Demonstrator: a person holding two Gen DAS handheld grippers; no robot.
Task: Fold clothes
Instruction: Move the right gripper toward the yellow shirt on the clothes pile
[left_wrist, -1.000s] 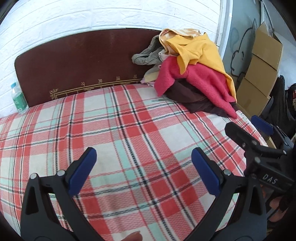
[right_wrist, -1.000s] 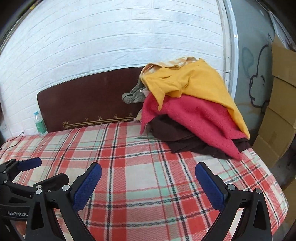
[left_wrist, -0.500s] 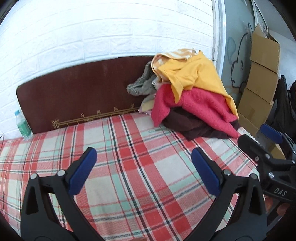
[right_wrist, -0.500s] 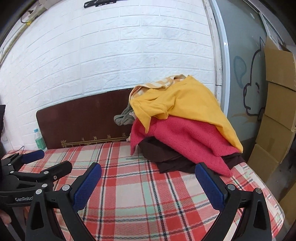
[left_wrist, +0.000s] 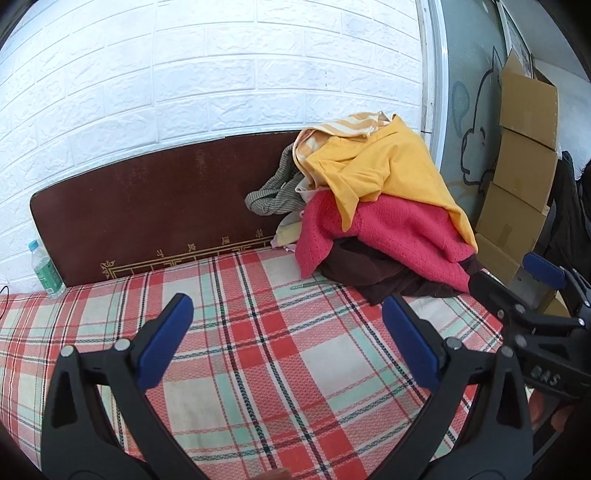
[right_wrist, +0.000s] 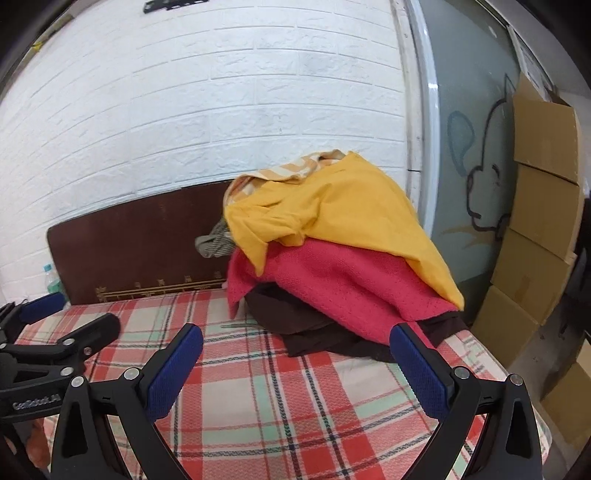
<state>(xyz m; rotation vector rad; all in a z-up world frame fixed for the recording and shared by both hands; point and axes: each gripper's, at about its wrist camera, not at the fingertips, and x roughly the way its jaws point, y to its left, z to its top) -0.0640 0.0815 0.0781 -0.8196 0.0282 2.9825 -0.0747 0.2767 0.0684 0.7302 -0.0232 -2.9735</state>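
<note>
The pile of clothes (left_wrist: 380, 218) lies at the far right of the plaid bed (left_wrist: 258, 332), against the headboard (left_wrist: 155, 210). Both the left gripper (left_wrist: 288, 343) and right gripper (right_wrist: 295, 363) hang wide open and empty over the near bedcover, well short of the pile.

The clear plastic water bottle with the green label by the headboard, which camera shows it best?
The left wrist view. There the clear plastic water bottle with the green label shows whole, cap to base, beside the dark brown headboard. In the right wrist view only its top shows, behind the left tool.
</note>
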